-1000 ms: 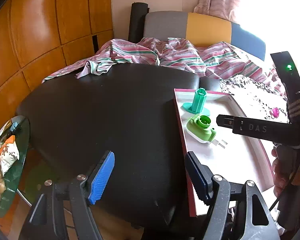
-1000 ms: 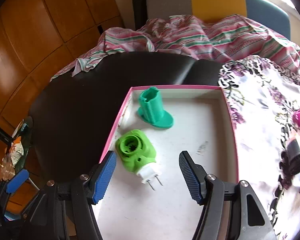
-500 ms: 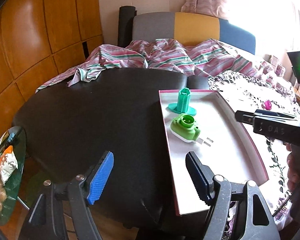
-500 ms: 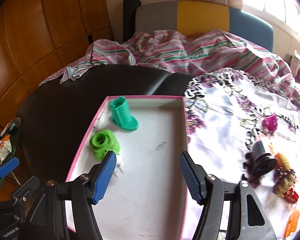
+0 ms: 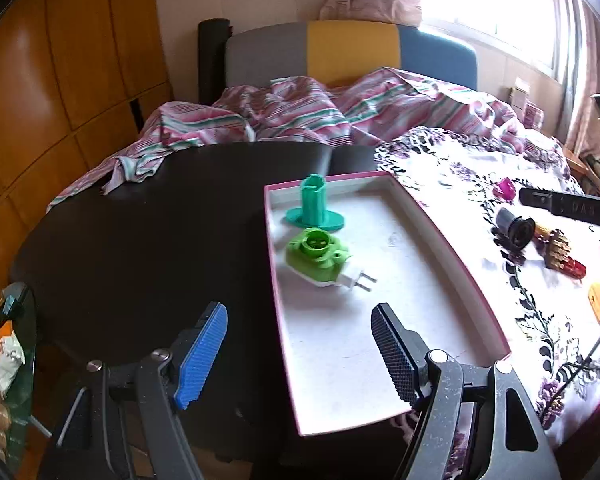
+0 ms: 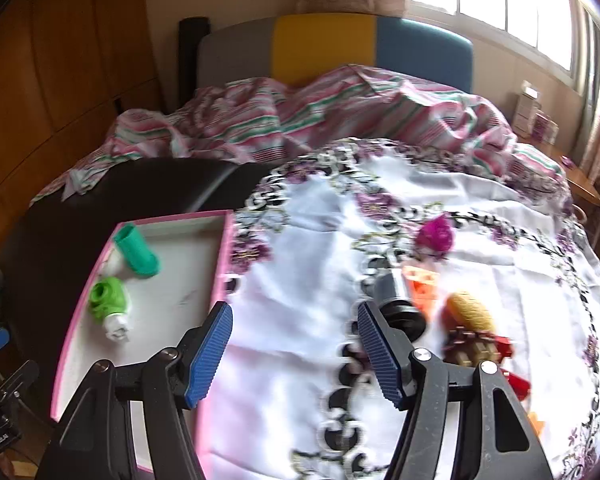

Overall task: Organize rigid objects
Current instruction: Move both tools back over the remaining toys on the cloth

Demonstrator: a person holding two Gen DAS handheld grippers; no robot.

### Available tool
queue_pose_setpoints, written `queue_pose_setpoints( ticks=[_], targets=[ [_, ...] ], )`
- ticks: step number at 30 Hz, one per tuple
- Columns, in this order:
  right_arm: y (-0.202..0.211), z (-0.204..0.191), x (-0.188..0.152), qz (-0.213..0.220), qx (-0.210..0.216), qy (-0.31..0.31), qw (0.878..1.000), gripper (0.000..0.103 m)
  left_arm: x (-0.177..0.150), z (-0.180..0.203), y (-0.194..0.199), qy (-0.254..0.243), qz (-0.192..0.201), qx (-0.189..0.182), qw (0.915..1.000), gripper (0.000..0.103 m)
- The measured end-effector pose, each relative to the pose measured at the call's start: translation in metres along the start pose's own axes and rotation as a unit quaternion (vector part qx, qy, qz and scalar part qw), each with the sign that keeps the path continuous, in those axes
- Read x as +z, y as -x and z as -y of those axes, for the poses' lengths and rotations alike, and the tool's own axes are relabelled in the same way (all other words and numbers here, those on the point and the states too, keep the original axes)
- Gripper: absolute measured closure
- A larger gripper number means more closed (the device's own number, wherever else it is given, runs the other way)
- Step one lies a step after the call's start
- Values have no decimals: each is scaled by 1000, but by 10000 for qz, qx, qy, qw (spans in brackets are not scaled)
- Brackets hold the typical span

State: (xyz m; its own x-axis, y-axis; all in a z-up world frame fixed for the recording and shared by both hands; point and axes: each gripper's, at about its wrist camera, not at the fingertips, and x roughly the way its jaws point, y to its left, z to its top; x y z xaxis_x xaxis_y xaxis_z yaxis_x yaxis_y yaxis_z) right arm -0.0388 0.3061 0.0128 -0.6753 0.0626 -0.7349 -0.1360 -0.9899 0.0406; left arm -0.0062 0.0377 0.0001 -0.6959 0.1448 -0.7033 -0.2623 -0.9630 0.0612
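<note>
The left wrist camera looked forward from low behind its spread fingers [image 5: 396, 354], close over the near left corner of the pink-rimmed tray [image 5: 456, 258], facing the striped bedding and headboard. The right wrist camera sat further right, above the flowered cloth [image 6: 300, 360], facing the same way. Both views shared the tray [image 6: 84, 304] with its teal stand [image 5: 314, 208] [image 6: 136, 252], green plug adapter [image 5: 320, 256] [image 6: 108, 298], and the small things on the cloth.

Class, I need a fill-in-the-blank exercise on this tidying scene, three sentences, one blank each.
1. The pink-rimmed white tray holds ___ green plastic objects.
2. The light green plug adapter has white prongs, and the teal flanged plastic tube stands ___.
3. The right hand-held gripper hovers over the ___-patterned white cloth.

Missing words: two; upright; floral
</note>
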Motion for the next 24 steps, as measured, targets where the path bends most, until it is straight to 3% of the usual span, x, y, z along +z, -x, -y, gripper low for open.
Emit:
queue_pose_setpoints(
  ticks=[8,14,19,24],
  targets=[
    [11,83,1,157,-729,-513,9959,37,6,25,-4,-271,-21,-171,9995,28],
    [8,146,-12,242,-1234,-1220,9845,36,9,43,-9,-455,-54,-240,9987,25],
    [6,184,-26,130,-1208,-2062,9709,36,11,56,-12,-595,-77,-324,9977,25],
    [7,195,-30,48,-1154,-2342,9653,36,12,71,-17,-695,-155,-461,9964,24]
  ],
)
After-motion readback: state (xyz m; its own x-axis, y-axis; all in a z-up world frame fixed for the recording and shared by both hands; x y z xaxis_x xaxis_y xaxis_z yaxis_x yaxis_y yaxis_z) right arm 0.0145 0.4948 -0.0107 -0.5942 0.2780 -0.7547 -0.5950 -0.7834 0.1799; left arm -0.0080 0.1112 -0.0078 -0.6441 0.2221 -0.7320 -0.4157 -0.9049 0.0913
